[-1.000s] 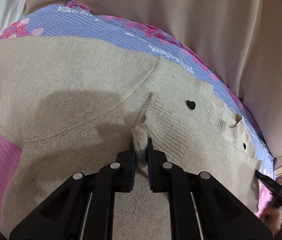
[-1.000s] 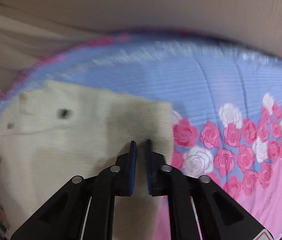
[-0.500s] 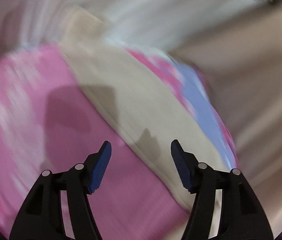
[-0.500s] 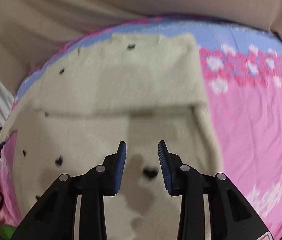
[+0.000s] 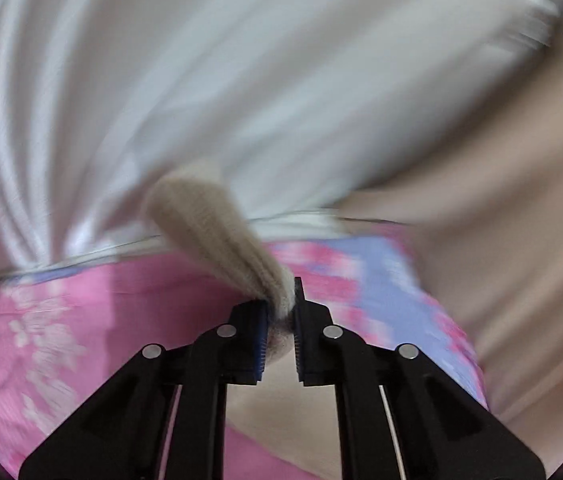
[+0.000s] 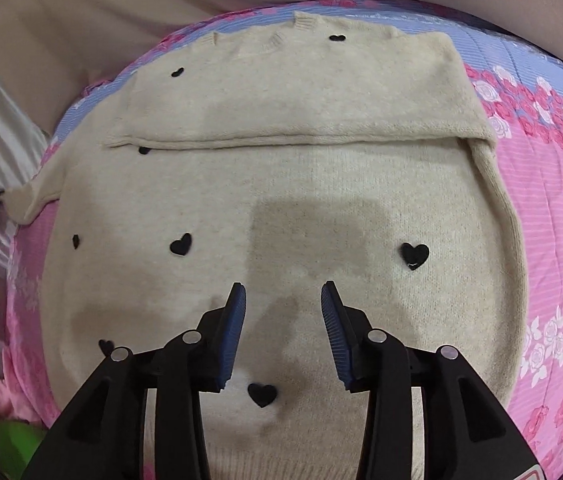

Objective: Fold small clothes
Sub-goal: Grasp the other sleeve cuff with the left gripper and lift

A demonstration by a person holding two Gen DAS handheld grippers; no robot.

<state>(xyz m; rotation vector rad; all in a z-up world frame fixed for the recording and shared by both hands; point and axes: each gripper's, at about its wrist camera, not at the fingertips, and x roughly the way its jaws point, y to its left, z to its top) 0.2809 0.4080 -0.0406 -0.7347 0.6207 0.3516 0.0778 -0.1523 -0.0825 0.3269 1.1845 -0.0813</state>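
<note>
Our left tongs (image 5: pixel 281 312), empty and wide half a second ago, now clench the sweater (image 6: pixel 281 200) sleeve (image 5: pixel 217 236) on the bed (image 6: pixel 553 240); our right tongs (image 6: pixel 283 308) are opening, empty, one fold laid.

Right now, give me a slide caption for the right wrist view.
Right gripper, jaws opening and empty, above a cream sweater with black hearts.

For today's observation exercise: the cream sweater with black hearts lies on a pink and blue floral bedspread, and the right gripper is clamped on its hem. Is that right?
Not quite. The right gripper hovers over the cream sweater with jaws opening and nothing between them, as the right wrist view shows. The bedspread detail holds.
</note>
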